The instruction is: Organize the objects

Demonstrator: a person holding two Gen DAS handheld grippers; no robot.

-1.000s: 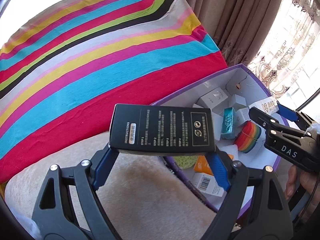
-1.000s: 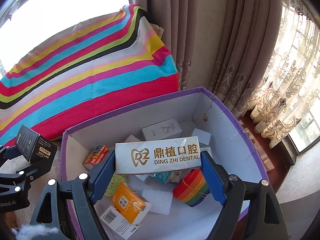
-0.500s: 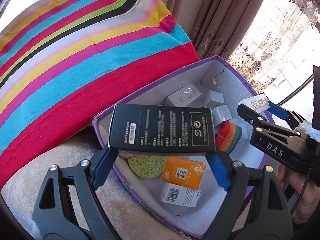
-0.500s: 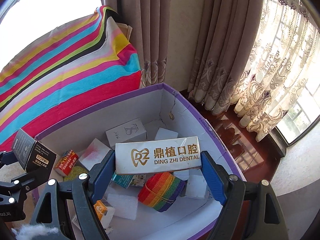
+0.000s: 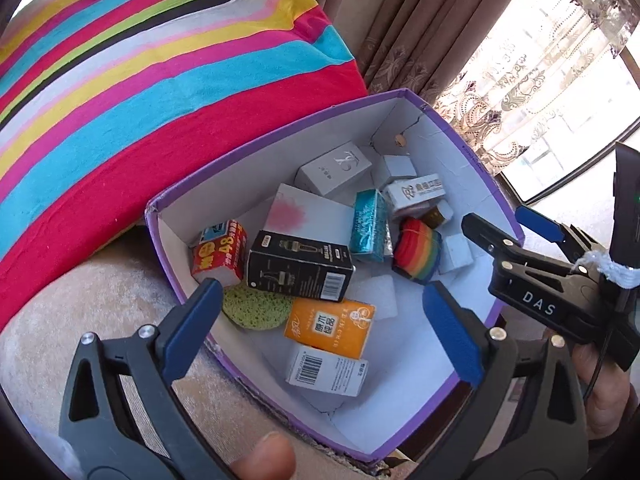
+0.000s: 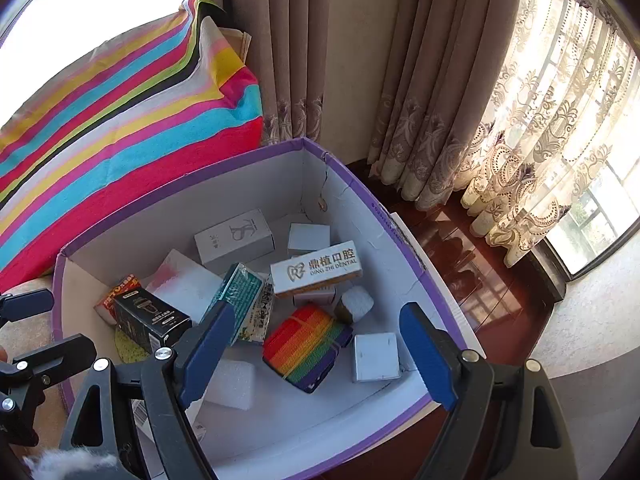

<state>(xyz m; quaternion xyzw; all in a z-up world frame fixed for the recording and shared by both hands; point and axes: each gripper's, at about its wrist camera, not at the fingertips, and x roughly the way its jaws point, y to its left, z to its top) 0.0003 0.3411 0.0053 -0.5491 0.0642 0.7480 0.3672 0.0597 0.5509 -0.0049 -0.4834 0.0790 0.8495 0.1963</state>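
Note:
A purple box with white inside (image 5: 452, 136) (image 6: 404, 248) holds several small packages. The black box (image 5: 300, 266) (image 6: 150, 320) lies inside it near the left wall, against a red pack (image 5: 220, 250). The white dental box (image 5: 416, 194) (image 6: 316, 268) lies on other packages toward the far right corner. My left gripper (image 5: 320, 316) is open and empty above the box's near side. My right gripper (image 6: 312, 344) is open and empty above the box, over a rainbow-striped bundle (image 6: 306, 344) (image 5: 416, 254).
A striped cloth (image 5: 140, 80) covers the sofa behind the box. A beige cushion (image 5: 80, 320) lies to the left. Curtains (image 6: 440, 80) and a dark wood floor (image 6: 460, 248) are to the right. An orange box (image 5: 330, 328), a green sponge (image 5: 256, 306) and a teal pack (image 5: 368, 226) lie inside.
Both grippers have opened. The black box dropped from my left gripper into the purple box. The white dental box dropped from my right gripper into it.

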